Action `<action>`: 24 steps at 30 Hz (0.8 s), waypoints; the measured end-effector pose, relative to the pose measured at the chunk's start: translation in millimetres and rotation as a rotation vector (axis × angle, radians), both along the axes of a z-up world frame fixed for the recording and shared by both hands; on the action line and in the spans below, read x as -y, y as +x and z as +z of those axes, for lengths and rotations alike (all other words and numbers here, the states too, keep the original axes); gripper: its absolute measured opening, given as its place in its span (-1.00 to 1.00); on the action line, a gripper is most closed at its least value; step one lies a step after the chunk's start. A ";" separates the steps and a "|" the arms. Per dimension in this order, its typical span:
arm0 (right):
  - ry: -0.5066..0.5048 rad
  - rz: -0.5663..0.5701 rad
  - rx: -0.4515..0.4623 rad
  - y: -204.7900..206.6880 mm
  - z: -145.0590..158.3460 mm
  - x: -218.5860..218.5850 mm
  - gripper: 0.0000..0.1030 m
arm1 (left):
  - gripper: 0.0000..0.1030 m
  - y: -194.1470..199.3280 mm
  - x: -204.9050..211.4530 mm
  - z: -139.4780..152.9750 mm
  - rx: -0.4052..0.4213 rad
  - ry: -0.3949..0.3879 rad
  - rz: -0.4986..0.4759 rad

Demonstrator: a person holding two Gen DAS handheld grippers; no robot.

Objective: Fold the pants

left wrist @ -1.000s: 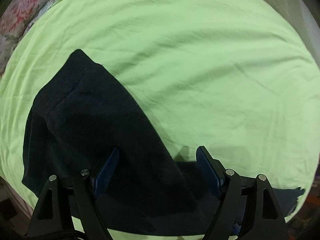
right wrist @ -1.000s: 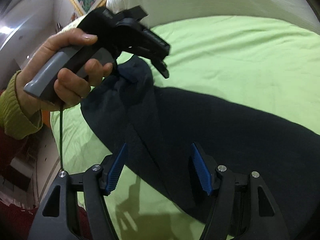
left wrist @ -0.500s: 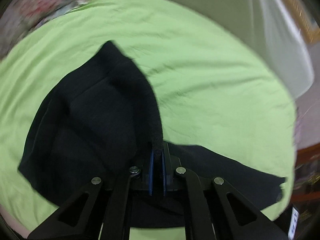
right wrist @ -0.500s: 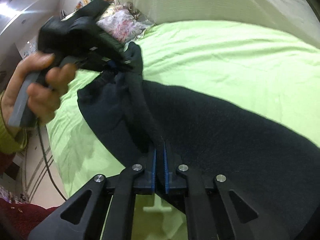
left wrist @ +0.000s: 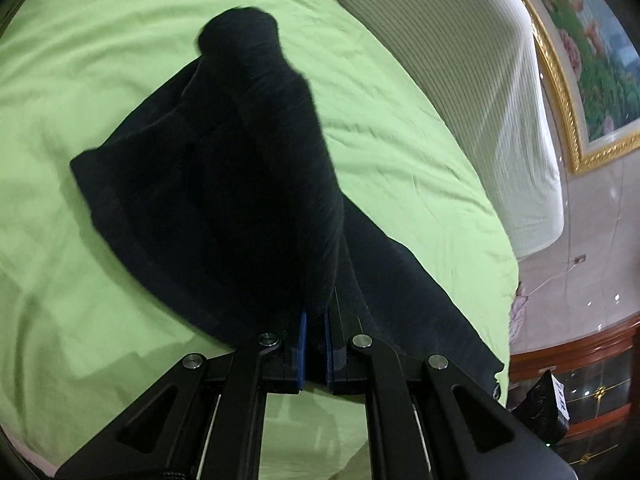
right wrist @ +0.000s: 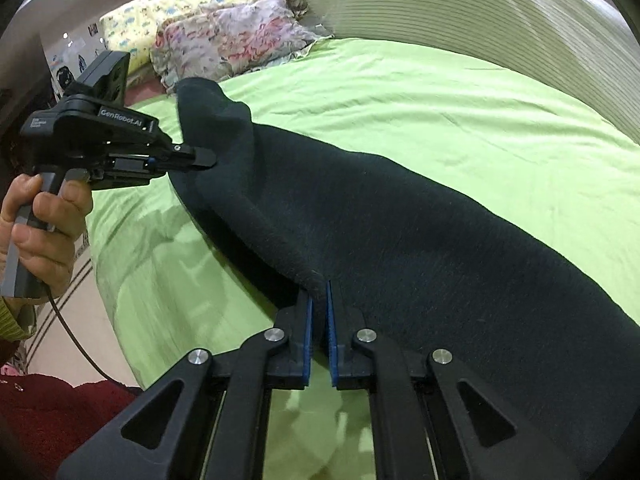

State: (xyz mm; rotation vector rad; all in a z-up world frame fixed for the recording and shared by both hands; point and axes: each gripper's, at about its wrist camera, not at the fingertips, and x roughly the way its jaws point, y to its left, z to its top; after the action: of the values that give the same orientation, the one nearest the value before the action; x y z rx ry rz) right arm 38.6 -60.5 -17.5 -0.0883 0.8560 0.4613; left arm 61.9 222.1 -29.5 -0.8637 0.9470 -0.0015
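Note:
Dark navy pants [left wrist: 224,184] lie on a green bedsheet [left wrist: 400,128]. My left gripper [left wrist: 315,320] is shut on the near edge of the pants and lifts a fold of cloth off the bed. My right gripper [right wrist: 319,300] is shut on the near edge of the pants [right wrist: 400,232] further along. The left gripper also shows in the right wrist view [right wrist: 208,158], pinching the raised cloth. The lifted fabric hangs between the two grippers above the sheet.
A white striped headboard cushion [left wrist: 480,80] runs along the far side. Floral and yellow pillows [right wrist: 224,40] lie at the bed's far left end. A framed painting [left wrist: 580,60] hangs on the wall. The bed's near edge drops to the floor [right wrist: 80,320].
Both grippers went from open over the pants to shut on the cloth. They have since lifted the pants' edge up off the bed.

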 end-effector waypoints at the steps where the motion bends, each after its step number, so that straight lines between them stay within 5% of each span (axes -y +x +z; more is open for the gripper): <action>1: -0.011 0.001 -0.002 -0.2 -1.5 -1.1 -0.86 | -0.89 -1.5 -1.8 -3.1 0.003 -0.003 0.000; 14: -0.045 -0.008 -0.062 -1.1 -14.4 -9.0 -0.63 | -0.82 -26.3 -15.0 -30.3 -0.008 -0.007 0.006; 17: -0.012 -0.021 -0.076 -2.7 -10.6 -2.5 -0.49 | -0.67 -38.8 -25.9 -24.3 0.009 0.009 0.037; 21: 0.056 -0.038 -0.048 -1.7 1.6 4.7 -0.26 | 0.08 -48.6 -41.0 -8.4 0.037 0.080 0.098; 24: 0.118 -0.055 -0.042 7.0 8.3 7.9 -0.23 | 0.16 -54.3 -54.7 -4.8 0.044 0.098 0.130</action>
State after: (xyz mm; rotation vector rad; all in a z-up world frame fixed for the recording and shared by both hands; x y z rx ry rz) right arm 45.5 -68.5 -9.2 0.0529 0.8681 0.4625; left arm 7.6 276.8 -34.4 -0.8299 0.8416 0.1365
